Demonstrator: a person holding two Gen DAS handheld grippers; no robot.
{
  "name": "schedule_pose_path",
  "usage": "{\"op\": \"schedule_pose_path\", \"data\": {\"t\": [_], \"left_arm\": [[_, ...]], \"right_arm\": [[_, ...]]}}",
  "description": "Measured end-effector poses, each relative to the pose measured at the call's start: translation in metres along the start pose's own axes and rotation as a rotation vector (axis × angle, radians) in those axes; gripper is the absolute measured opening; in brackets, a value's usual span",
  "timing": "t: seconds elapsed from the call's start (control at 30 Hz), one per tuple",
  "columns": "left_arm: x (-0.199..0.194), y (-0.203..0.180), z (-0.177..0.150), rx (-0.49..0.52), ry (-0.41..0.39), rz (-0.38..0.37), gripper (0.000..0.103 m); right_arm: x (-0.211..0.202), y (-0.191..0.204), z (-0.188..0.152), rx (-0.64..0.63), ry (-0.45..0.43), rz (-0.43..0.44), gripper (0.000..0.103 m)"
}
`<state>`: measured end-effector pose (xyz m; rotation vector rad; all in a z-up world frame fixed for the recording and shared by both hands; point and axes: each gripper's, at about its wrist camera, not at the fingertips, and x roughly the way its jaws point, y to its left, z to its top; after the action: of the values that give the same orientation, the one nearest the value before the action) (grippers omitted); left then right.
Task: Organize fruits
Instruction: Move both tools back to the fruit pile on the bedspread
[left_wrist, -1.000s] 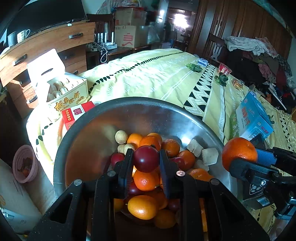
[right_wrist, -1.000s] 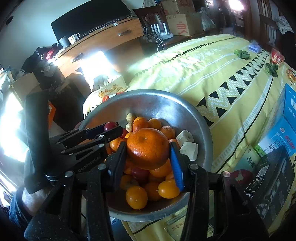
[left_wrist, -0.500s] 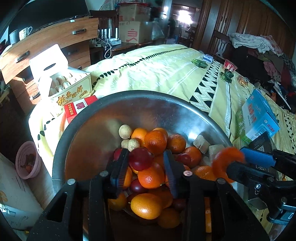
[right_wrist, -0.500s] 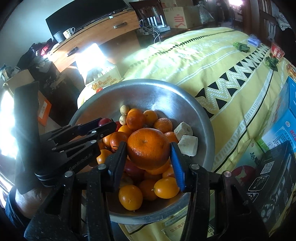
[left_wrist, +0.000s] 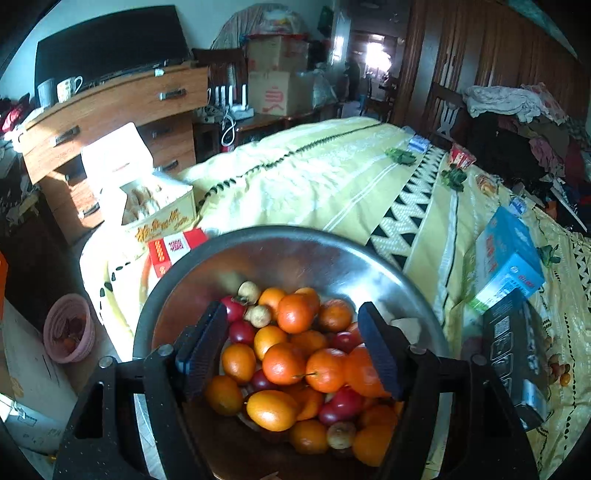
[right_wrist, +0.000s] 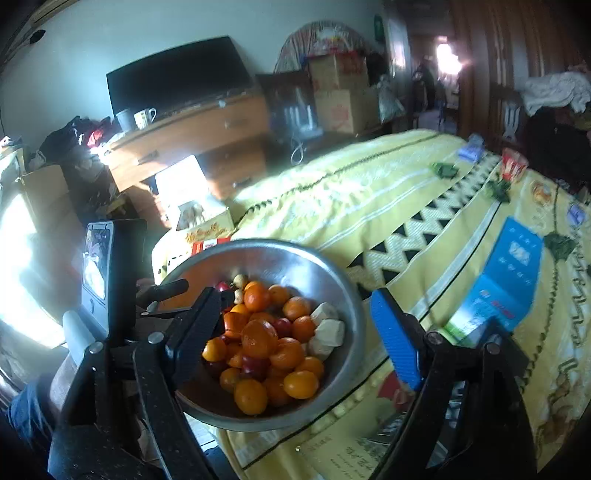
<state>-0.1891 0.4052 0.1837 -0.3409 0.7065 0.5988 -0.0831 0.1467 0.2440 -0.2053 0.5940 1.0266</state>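
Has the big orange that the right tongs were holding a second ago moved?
Yes. The right tongs now gape with nothing between them, and the big orange lies lower, on the fruit pile inside the steel bowl.

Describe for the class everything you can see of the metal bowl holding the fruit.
The metal bowl is round, wide and deep, of dull silvery steel with a thin rolled rim. It sits upright at the edge of the yellow patterned bedspread, overhanging it. Inside lie oranges, small red fruits, pale round fruits and whitish chunks. Neither gripper touches it.
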Motion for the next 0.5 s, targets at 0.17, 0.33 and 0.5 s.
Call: {"op": "schedule_pose_path", "data": {"t": [0.17,0.33,0.5], "left_arm": [[-0.059,-0.076,0.009,0.106,-0.156,-0.094,0.098],[-0.09,-0.181,-0.008,0.237,-0.163,-0.239,0.103],[-0.098,-0.284,-0.054,0.394,-0.106,-0.395,0.103]], "right_arm": [[-0.08,-0.04,-0.028,0.033,-0.139,-0.162,0.101],[-0.131,-0.097,-0.07,0.13,-0.111,-0.317,0.103],[-0.171,-0.158,-0.121,0.271,-0.063,-0.454,0.103]]}}
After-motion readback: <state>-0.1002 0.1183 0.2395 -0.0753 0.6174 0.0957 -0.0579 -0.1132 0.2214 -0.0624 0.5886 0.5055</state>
